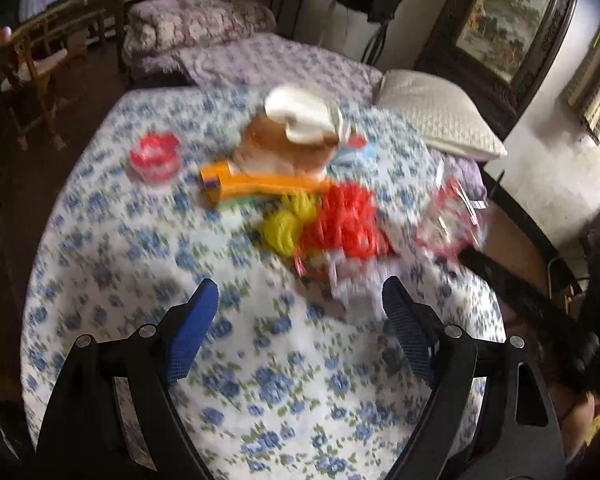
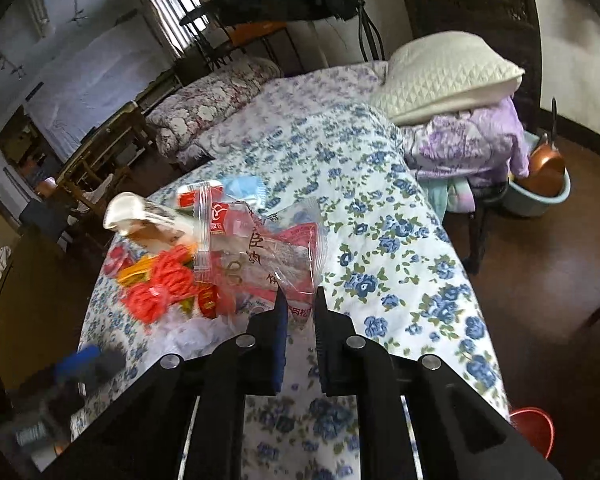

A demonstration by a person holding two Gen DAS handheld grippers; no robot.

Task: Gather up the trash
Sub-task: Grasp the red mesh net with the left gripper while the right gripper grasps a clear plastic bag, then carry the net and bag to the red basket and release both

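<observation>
A pile of trash lies on the blue-flowered bedspread (image 1: pixel 140 248): a red net (image 1: pixel 348 220), a yellow bundle (image 1: pixel 284 224), an orange strip (image 1: pixel 260 184), a brown and white bag (image 1: pixel 292 136) and crumpled white paper (image 1: pixel 356 280). A red and white wrapper (image 1: pixel 154 156) lies apart to the left. My left gripper (image 1: pixel 300 284) hangs open just short of the pile, nothing between its blue pads. My right gripper (image 2: pixel 300 296) is shut on the edge of a clear plastic wrapper with red print (image 2: pixel 276 248), which stands up over the pile. That wrapper (image 1: pixel 448 220) also shows blurred at the pile's right.
A white pillow (image 2: pixel 444 72) and folded purple bedding (image 2: pixel 472 140) sit at the bed's far right. A floral quilt (image 2: pixel 216 100) lies at the back. A wooden chair (image 1: pixel 40 60) stands left of the bed. A blue basin (image 2: pixel 540 196) and a red bucket (image 2: pixel 532 428) are on the floor to the right.
</observation>
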